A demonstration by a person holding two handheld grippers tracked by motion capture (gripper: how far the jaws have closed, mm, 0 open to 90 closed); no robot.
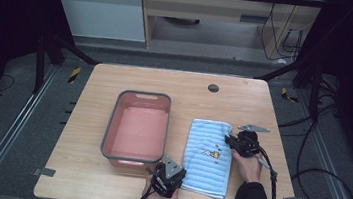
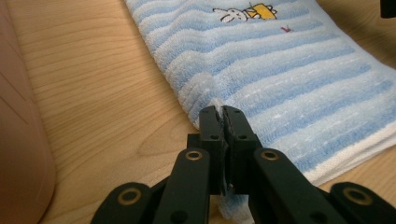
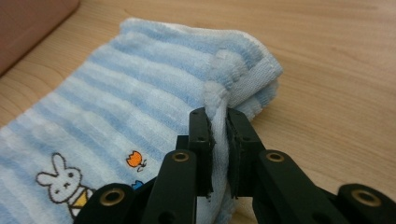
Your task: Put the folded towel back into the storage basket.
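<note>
Left gripper: jaws clamped on the near left edge of the towel. Right gripper: jaws clamped on the towel's far right edge, pinching a raised fold. The blue striped towel lies flat on the desk, at 3 o'clock of the pink bin and just beside it. Bare desk surface lies open at 12 o'clock of the towel, up to a dark round grommet, and along the 3 o'clock desk edge.
</note>
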